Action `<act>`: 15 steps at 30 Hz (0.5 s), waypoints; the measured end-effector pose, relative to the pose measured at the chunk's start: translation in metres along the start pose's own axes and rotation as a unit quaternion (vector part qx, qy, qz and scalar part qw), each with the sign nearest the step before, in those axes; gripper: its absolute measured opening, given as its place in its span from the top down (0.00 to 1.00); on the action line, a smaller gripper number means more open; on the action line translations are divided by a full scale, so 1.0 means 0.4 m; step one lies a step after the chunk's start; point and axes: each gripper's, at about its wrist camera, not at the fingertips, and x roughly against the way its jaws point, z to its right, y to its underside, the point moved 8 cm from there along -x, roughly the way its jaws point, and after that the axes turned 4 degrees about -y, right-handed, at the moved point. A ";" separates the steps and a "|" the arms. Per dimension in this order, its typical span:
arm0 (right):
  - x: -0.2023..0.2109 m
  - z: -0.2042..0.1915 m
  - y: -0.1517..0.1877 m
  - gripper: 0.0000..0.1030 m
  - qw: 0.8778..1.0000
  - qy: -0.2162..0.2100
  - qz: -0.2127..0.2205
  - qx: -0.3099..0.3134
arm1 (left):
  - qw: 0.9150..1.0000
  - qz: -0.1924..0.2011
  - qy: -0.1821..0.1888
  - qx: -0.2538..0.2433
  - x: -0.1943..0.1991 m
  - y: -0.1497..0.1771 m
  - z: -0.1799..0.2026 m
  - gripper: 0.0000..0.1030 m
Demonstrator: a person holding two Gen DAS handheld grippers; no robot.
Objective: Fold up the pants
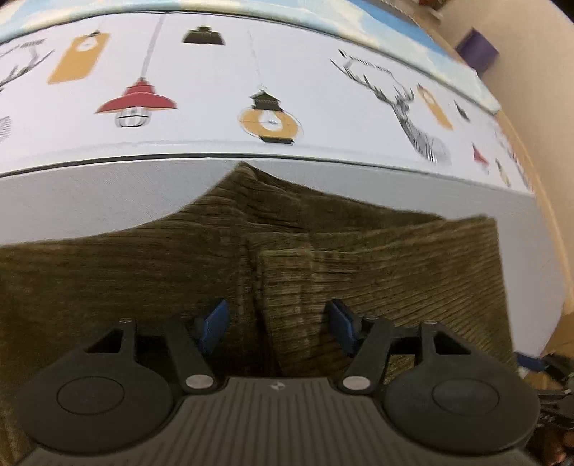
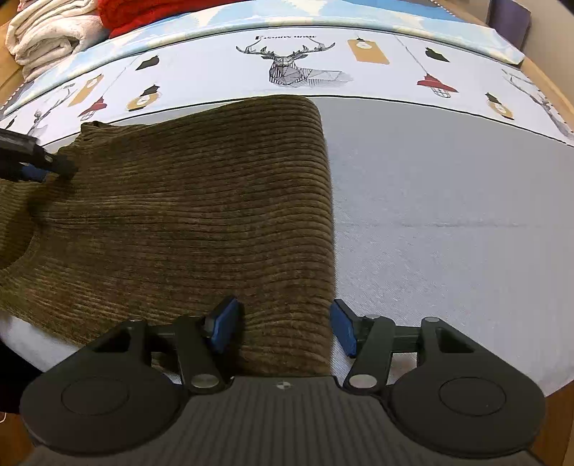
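Tongs astride pants, blankets beyond.

This looks like a home, most likely a bedroom. The work surface is a bed spread with a pale sheet whose border is printed with stag heads and hanging lamps. Folded white blankets and a red throw lie piled at its far corner, with a wooden frame edging it.

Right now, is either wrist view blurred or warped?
Left wrist: motion blur smears the pants and the printed cloth. Right wrist: sharp; pants ribs read clearly. Both: fisheye bends the cloth's border lines.
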 end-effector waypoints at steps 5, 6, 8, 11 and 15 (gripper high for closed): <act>0.009 -0.015 -0.031 0.41 0.999 0.015 0.029 0.020 | 0.996 0.073 0.017 -0.038 0.084 -0.038 0.025 0.84; 0.013 -0.022 -0.036 0.41 0.999 0.016 0.036 0.028 | 0.995 0.086 0.022 -0.034 0.099 -0.046 0.017 0.83; 0.009 -0.034 -0.040 0.41 0.998 0.019 0.038 0.039 | 0.997 0.078 -0.001 -0.028 0.081 -0.043 -0.007 0.81; -0.012 -0.039 -0.032 0.41 0.999 0.029 0.018 0.042 | 0.996 0.066 -0.045 -0.029 0.065 -0.035 -0.028 0.66; -0.018 -0.044 -0.032 0.41 0.998 0.043 0.008 0.049 | 0.990 0.116 -0.043 -0.071 0.135 -0.025 -0.003 0.61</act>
